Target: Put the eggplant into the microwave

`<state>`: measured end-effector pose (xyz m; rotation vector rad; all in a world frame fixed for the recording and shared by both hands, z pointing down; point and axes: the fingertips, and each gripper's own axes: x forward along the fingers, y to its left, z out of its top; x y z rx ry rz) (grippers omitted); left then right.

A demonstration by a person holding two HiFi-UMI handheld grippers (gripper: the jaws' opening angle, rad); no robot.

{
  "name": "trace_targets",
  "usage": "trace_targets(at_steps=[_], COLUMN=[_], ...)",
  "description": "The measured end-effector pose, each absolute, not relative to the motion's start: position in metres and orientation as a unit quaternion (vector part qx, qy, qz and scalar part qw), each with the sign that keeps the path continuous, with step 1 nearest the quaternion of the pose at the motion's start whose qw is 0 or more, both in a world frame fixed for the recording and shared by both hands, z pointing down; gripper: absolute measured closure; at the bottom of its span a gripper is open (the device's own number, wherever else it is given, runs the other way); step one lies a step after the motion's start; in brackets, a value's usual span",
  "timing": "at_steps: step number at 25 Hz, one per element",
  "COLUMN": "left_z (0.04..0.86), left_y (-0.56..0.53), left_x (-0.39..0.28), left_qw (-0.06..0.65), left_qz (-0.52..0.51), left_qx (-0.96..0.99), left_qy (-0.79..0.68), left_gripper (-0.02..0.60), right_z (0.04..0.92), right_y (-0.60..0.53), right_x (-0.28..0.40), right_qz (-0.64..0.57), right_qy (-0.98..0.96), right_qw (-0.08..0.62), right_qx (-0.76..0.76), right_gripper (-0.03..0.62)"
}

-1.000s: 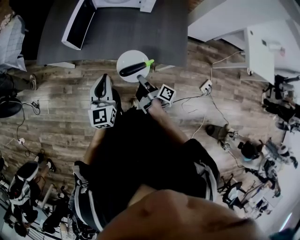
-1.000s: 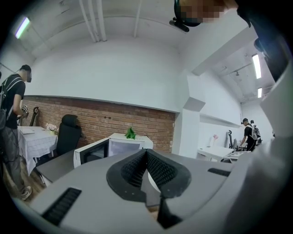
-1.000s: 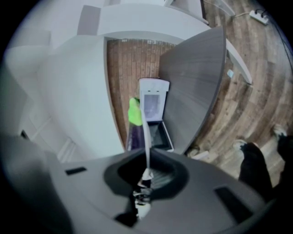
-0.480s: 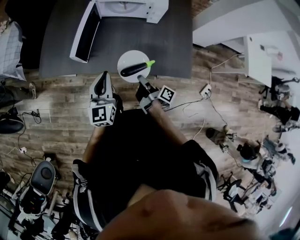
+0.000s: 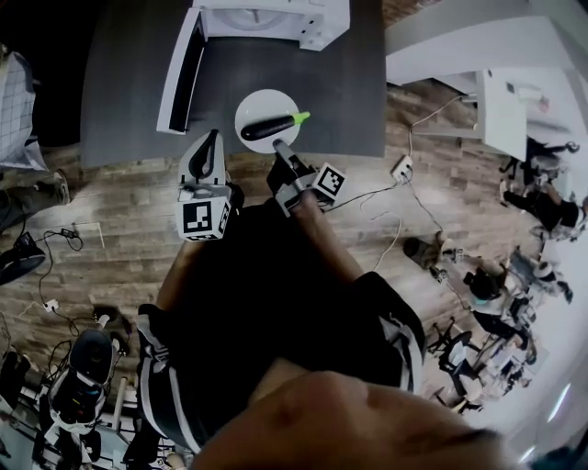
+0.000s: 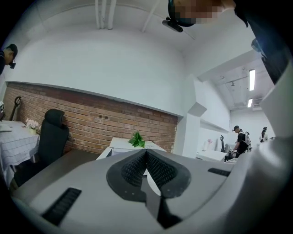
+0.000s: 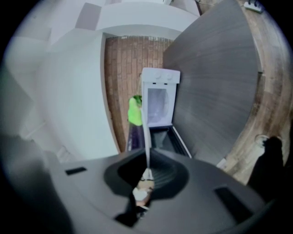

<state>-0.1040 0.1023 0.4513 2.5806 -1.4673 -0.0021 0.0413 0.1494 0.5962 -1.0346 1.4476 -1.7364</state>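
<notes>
Right tool point(image 5: 278, 147) pinching plate point(image 5: 253, 108) rim, jaws tight on it. Eggplant point(image 5: 271, 126) lying on plate, just ahead of tool. Left tool point(image 5: 211, 138) closed, empty. Microwave point(image 5: 276, 14) ahead, door point(image 5: 181, 73) open. Could go wrong: plate tipping from one-edge hold, eggplant rolling off.

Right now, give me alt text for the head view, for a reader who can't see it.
The right claw grips the rim of a white plate carrying a dark eggplant, above a dark table and short of a white microwave with its door open. The left claw, shut and empty, is beside the plate.
</notes>
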Motion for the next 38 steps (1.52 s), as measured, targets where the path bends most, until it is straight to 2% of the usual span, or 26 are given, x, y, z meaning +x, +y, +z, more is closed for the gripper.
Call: trace_targets(at_steps=[11,30,38], left_z=[0.451,0.445,0.442], left_y=[0.068,-0.001,-0.032], left_x=[-0.107,-0.053,-0.058], left_qw=[0.092,0.092,0.086], left_qz=[-0.002,-0.006,0.001], left_qx=[0.866,0.815,0.826], left_qy=[-0.492,-0.572,-0.557], left_gripper=[0.546,0.546,0.546], right_z=[0.597,0.618,0.629], right_y=[0.094,-0.003,-0.031], right_x=[0.033,0.079,0.081], right_qz=[-0.666,-0.694,-0.691], right_qy=[0.55,0.594,0.583], right_qw=[0.319,0.233,0.249], right_qx=[-0.391,-0.333,-0.346], right_gripper=[0.557,0.557,0.557])
